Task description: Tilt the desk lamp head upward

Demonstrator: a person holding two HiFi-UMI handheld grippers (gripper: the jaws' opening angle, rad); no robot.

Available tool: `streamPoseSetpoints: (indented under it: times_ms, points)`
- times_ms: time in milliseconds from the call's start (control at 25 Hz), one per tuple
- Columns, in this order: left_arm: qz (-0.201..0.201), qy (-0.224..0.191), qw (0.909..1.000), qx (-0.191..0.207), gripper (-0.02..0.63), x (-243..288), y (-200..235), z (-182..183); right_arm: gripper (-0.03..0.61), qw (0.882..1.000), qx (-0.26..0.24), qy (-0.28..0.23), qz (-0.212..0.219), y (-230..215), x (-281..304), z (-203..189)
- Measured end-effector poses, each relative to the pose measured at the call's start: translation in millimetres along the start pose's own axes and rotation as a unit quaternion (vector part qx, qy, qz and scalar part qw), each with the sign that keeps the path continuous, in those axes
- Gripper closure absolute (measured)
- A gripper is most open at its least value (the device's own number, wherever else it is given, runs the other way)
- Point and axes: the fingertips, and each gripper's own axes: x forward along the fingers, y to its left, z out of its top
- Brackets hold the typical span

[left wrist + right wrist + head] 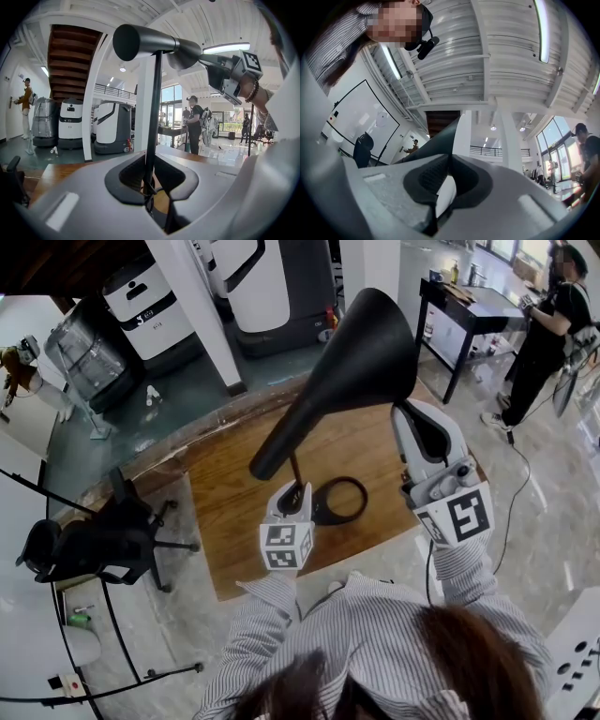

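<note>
**A:** Both grippers are on the lamp. The left gripper (292, 495), low centre of the head view, has its jaws pinched on the thin black stem (296, 472). Its own view shows the stem running straight up between the pads.

**B:** And the right gripper (405, 413), right of centre, is clamped on the rim of the lamp head (366, 352). In its own view the dark shade edge goes right into the closed jaws, with the pale inside of the shade below.

**A:** Where's the lamp? It's on the wooden desk (234, 484), ring base (349, 486) flat in mid-frame, the black cone filling the upper centre.

**B:** Progress? In the left gripper view the head lies about level, mouth pointing right, perhaps a touch down. I'd judge the tilt in hand but not finished: the grips are set, but the mouth is not yet clearly lifted.

**A:** What's left is to raise the rim while the stem is held, then let go.

**B:** Around it there's a black office chair (103, 531) at the left and white robot units (272, 282) along the top. A black table (478, 306) and a standing person (548, 324) are at the upper right. All are well apart from the lamp.

**A:** Anything in the way? Nothing on the desk crowds the head. My worry is the base lifting, or the rim slipping out of that thin pinch.
</note>
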Motion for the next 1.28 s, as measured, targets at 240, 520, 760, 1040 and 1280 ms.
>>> streamPoseSetpoints:
  times_ms: [240, 520, 760, 1040, 1280]
  points:
    - [-0.011, 0.003, 0.9998, -0.019, 0.545, -1.6, 1.4, 2.3, 0.558, 0.999, 0.005, -0.023, -0.021, -3.6, -4.2, 2.9]
    - [-0.004, -0.012, 0.9994, -0.032, 0.520, -11.8, 2.0, 8.6, 0.558, 0.999, 0.039, 0.001, -0.017, 5.3, -13.6, -22.7]
    - [0.005, -0.014, 0.9993, -0.035, 0.520, -34.5, -4.6, 13.9, 0.558, 0.992, 0.103, 0.071, 0.017, 57.0, -21.7, -78.3]
    - [0.000, -0.012, 0.9988, -0.048, 0.556, -49.4, -20.6, 17.9, 0.558, 0.968, 0.139, 0.192, 0.084, 127.0, -37.5, -151.0]
    - [0.009, -0.002, 0.9978, -0.066, 0.604, -57.7, -22.6, 5.4, 0.559, 0.943, 0.166, 0.260, 0.128, 167.4, -58.8, -184.8]
